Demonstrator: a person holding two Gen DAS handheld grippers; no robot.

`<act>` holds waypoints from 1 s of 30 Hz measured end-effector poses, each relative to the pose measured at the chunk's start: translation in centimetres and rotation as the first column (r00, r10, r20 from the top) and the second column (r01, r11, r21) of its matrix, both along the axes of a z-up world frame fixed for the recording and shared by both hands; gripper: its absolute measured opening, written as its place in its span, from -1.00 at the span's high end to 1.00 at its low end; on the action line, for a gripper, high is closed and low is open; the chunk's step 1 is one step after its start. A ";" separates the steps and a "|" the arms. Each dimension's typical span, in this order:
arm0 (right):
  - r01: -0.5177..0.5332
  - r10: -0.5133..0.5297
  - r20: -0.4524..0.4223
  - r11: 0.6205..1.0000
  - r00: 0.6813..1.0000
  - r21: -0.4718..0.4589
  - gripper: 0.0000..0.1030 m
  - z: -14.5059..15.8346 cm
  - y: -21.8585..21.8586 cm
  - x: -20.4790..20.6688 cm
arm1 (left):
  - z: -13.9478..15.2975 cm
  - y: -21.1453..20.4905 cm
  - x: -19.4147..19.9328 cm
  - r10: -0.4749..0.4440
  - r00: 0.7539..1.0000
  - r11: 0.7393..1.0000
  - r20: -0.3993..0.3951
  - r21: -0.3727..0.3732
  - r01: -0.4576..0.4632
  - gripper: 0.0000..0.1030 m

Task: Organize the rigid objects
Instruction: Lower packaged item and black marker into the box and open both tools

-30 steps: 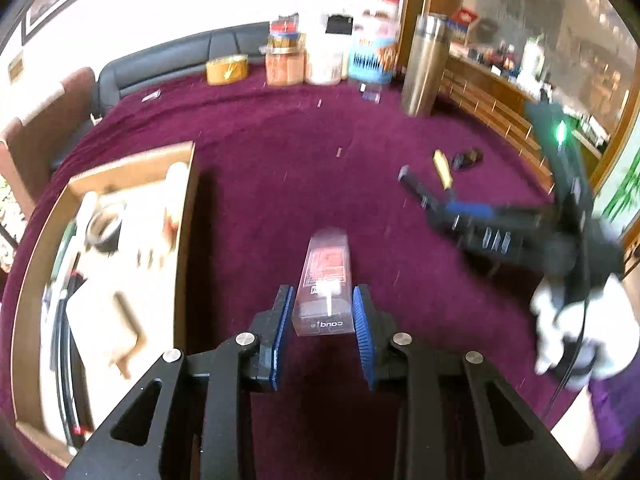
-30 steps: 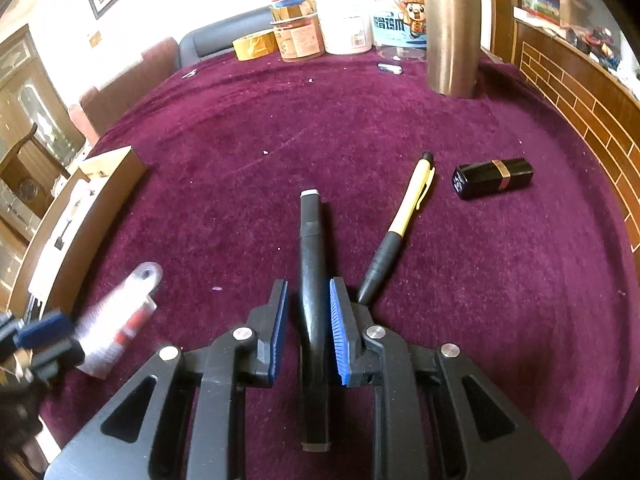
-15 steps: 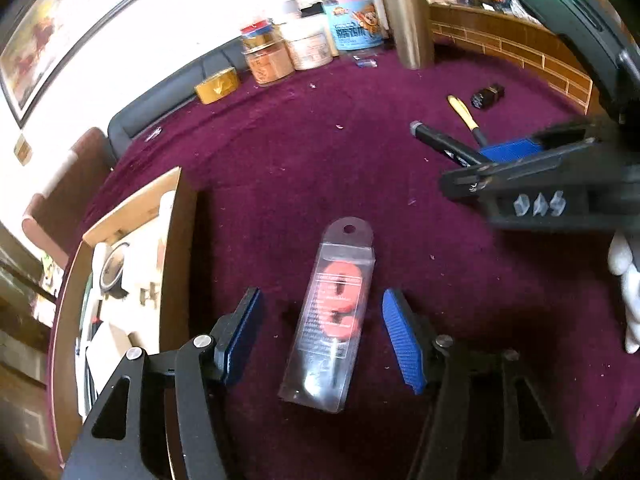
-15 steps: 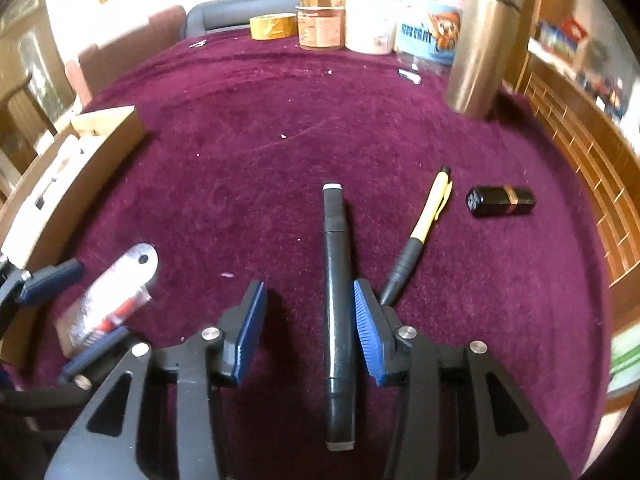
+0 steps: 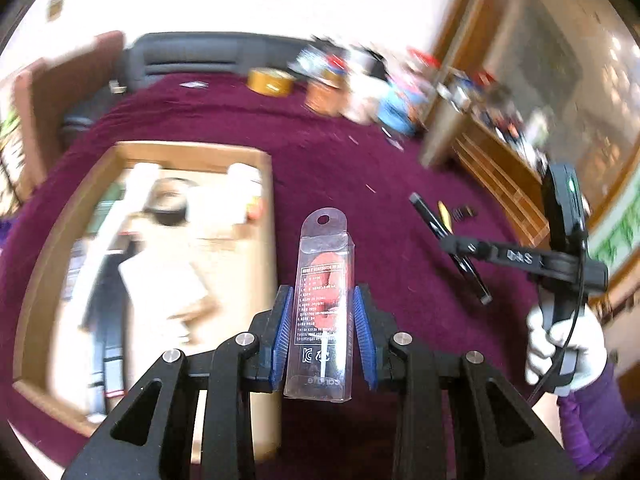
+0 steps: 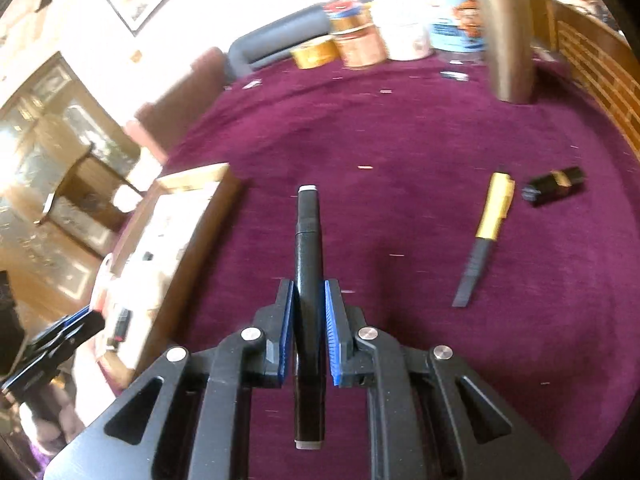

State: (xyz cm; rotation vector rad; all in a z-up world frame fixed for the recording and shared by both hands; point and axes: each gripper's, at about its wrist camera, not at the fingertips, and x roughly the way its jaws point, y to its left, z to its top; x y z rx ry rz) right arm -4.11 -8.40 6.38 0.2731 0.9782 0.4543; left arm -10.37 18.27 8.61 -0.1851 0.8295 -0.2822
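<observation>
Gripping a clear plastic blister pack (image 5: 323, 304) with red contents, the left claw (image 5: 323, 334) was closing, its blue pads pressed against the pack's sides, held above the maroon worktop (image 5: 360, 184) just right of the wooden tray (image 5: 269, 240) of blurred items. The right claw (image 6: 308, 332) was clamped tight on a black marker (image 6: 307, 264), lifted clear of the cloth. Farther right on the worktop lay a yellow-and-black pen (image 6: 486, 236) and, just beyond it, a black lipstick tube (image 6: 554, 189). A steel tumbler (image 6: 506, 32) stood upright at the far side.
</observation>
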 end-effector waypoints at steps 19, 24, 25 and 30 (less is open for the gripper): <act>-0.223 0.238 -0.150 0.969 0.960 0.108 0.75 -1.3 17.8 1.2 | -6.0 7.4 1.1 0.249 0.950 0.968 -0.190 0.092 -0.235 0.46; -0.198 0.211 -0.212 0.977 0.954 0.079 0.75 -3.2 19.9 1.9 | -6.3 7.2 0.9 0.263 0.951 0.959 -0.163 0.156 -0.238 0.15; -0.194 0.202 -0.216 0.979 0.955 0.058 0.75 -3.5 20.3 2.0 | -6.2 7.4 0.5 0.255 0.953 0.962 -0.162 0.137 -0.234 0.14; -0.149 0.135 -0.177 0.987 0.975 -0.066 0.75 -2.9 21.0 2.4 | -5.1 8.7 -1.4 0.261 0.958 0.965 -0.116 0.067 -0.254 0.06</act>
